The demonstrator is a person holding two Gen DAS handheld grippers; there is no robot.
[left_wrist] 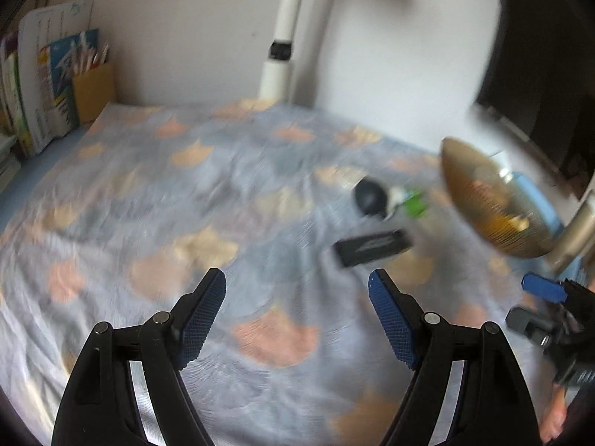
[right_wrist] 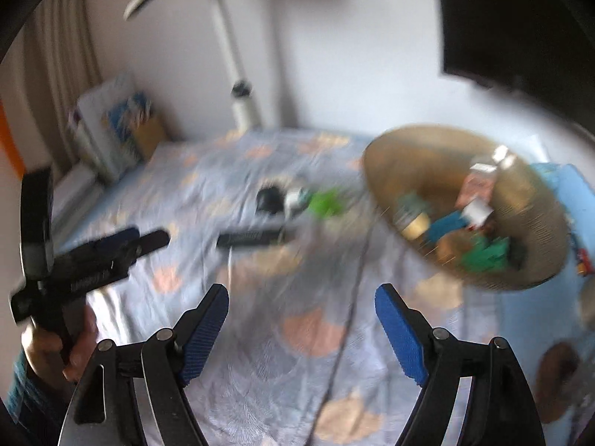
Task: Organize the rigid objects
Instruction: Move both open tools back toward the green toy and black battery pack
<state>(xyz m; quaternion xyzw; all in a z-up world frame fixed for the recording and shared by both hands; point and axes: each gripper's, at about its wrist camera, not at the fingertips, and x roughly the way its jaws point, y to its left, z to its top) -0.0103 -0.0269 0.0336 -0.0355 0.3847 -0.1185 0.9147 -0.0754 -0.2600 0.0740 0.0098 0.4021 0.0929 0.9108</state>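
Observation:
Both views are motion-blurred. A black flat box (left_wrist: 373, 246) lies on the patterned cloth (left_wrist: 186, 223), just ahead and right of my open, empty left gripper (left_wrist: 297, 284). Behind it lie a dark round object (left_wrist: 368, 197) and a green piece (left_wrist: 416, 203). A golden bowl (left_wrist: 491, 200) with several small items stands at the right. In the right wrist view the bowl (right_wrist: 465, 204) is ahead right of my open, empty right gripper (right_wrist: 302, 297); the black box (right_wrist: 253, 238), round object (right_wrist: 270, 197) and green piece (right_wrist: 327, 202) lie ahead left.
A white lamp pole (left_wrist: 282, 37) stands at the back wall. Books and a cardboard holder (left_wrist: 93, 91) fill the back left corner. A dark monitor (left_wrist: 539, 55) hangs at the right. A thin cable (right_wrist: 349, 297) runs across the cloth. The left gripper shows at the left of the right wrist view (right_wrist: 111, 252).

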